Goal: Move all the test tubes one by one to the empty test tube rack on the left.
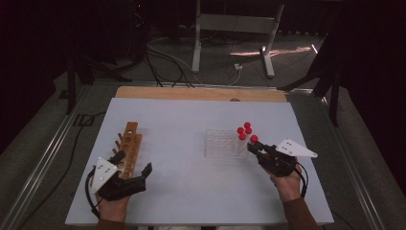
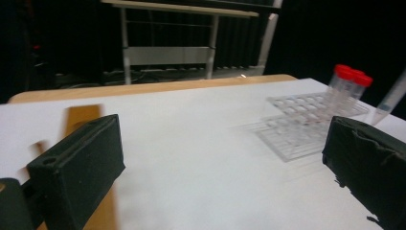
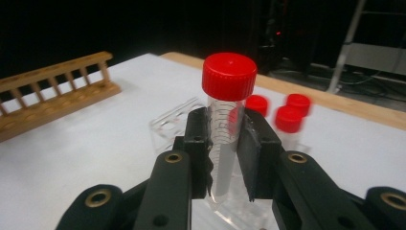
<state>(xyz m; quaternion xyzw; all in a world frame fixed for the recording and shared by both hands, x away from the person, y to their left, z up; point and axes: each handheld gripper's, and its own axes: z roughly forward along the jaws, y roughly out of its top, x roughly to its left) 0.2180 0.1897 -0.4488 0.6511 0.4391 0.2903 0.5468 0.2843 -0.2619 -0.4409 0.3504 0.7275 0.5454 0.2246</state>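
Note:
My right gripper (image 3: 224, 143) is shut on a clear tube with a red cap (image 3: 229, 76), held upright just right of the clear plastic rack (image 1: 221, 143); the gripper (image 1: 253, 147) and the tube (image 1: 254, 139) also appear in the high view. Three more red-capped tubes (image 1: 245, 129) stand in the rack's far right corner. My left gripper (image 1: 134, 165) stands wide open with nothing between its jaws, beside the near end of the wooden tube rack (image 1: 128, 146). In the left gripper view (image 2: 220, 163) the clear rack (image 2: 306, 124) lies ahead to the right.
The white table top (image 1: 191, 187) has a wooden strip along its far edge (image 1: 201, 93). Beyond it are a dark floor with cables and metal stand legs (image 1: 196, 43).

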